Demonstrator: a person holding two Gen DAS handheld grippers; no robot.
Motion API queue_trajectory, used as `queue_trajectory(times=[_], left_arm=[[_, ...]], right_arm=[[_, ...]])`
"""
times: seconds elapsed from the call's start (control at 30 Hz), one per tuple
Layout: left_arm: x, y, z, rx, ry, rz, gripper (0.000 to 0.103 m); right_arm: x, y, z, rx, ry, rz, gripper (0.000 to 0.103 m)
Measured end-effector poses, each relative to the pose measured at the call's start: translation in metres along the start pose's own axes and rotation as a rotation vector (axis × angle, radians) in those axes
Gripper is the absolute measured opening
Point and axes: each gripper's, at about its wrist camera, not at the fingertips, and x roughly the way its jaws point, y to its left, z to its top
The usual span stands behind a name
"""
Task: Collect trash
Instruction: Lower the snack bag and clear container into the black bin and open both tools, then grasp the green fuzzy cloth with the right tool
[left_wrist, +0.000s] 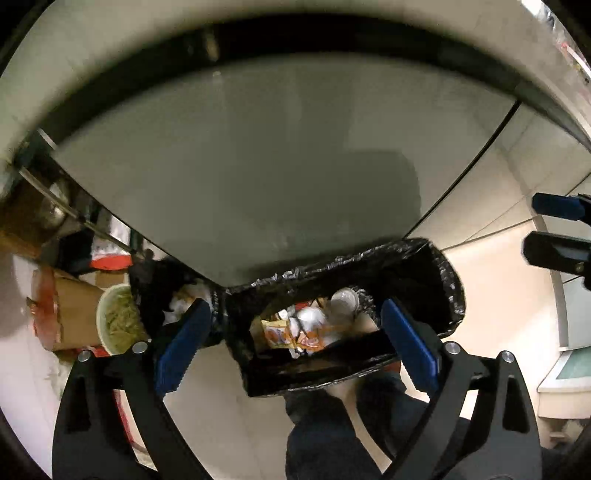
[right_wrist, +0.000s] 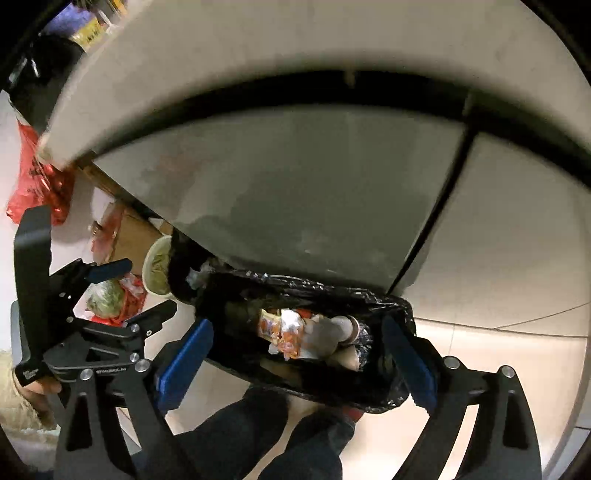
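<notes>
Left gripper (left_wrist: 295, 343): jaws spread wide, empty. Right gripper (right_wrist: 295, 356): jaws spread wide, empty. Trash bin (left_wrist: 448, 284), black-lined: on the floor below and between both pairs of jaws, against a grey cabinet (left_wrist: 240, 177). Contents: orange wrappers (right_wrist: 284, 330), white cup (left_wrist: 344, 300). Noodle bowl (left_wrist: 118, 317): beyond the left jaw

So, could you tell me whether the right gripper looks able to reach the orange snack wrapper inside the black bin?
Probably yes: the right gripper hangs open above the bin, whose mouth has no lid, and the orange snack wrapper lies on top of the trash.
</notes>
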Motion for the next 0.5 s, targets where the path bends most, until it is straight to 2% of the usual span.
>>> queue_trajectory(times=[0.07,0.17,0.27,0.33,0.4,0.5], left_arm=[[-0.028,0.0,0.009,-0.012,-0.014,0.0,0.091],[-0.076,0.006,0.027,-0.039,-0.054,0.004,0.092],[-0.125,0.01,0.051,-0.058,-0.122,0.045,0.092],[-0.163,0.018,0.075,-0.09,-0.219,0.052,0.094],[-0.184,0.024,0.101,-0.115,-0.294,0.061,0.095],[-0.196,0.033,0.143,-0.146,-0.379,0.073,0.095]], right_arm=[[-0.031,0.006,0.009,-0.013,-0.04,0.002,0.097],[-0.084,0.012,0.027,-0.01,-0.115,0.034,0.098],[-0.136,0.023,0.052,-0.019,-0.217,0.06,0.098],[-0.165,0.031,0.069,-0.043,-0.291,0.063,0.098],[-0.189,0.034,0.09,-0.073,-0.375,0.045,0.098],[-0.205,0.026,0.134,-0.092,-0.455,0.012,0.098]])
